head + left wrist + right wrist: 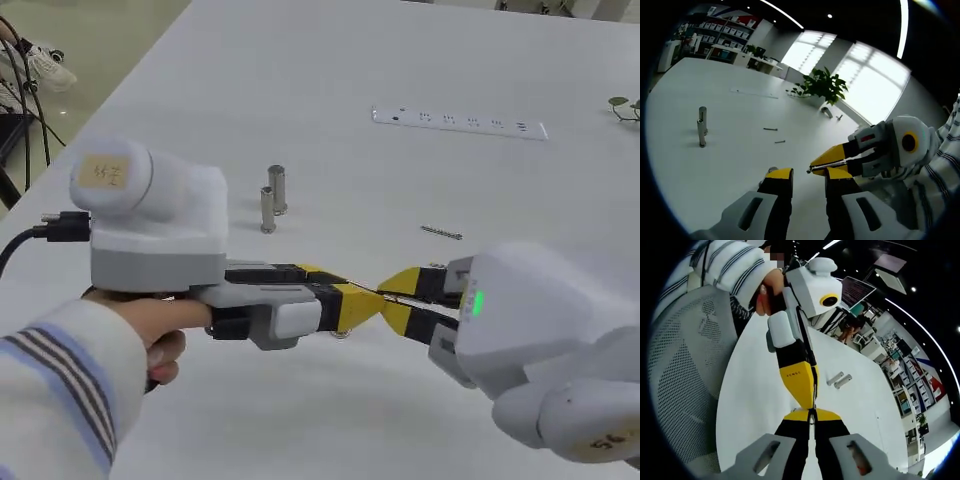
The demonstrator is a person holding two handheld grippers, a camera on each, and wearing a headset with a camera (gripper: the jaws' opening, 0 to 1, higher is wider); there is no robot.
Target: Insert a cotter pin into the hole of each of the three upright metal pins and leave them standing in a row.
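Item: white table [300,80], head view. Left gripper [362,302], held by a hand [150,335] in a striped sleeve, lay at lower left of the frame, its yellow tips pointing right. In the left gripper view its jaws stood apart, with bare table showing between them. A small grey metal piece [771,170] sat just beside one jaw; what it was could not be told. Right gripper [392,300] came in from the lower right and met the left tip to tip, its jaws clamped together on a thin cotter pin [811,170]. Two upright metal pins [272,199] stood close together above centre, well apart from both grippers. A loose thin pin [441,232] lay right of centre. A power strip [460,123] lay at upper right.
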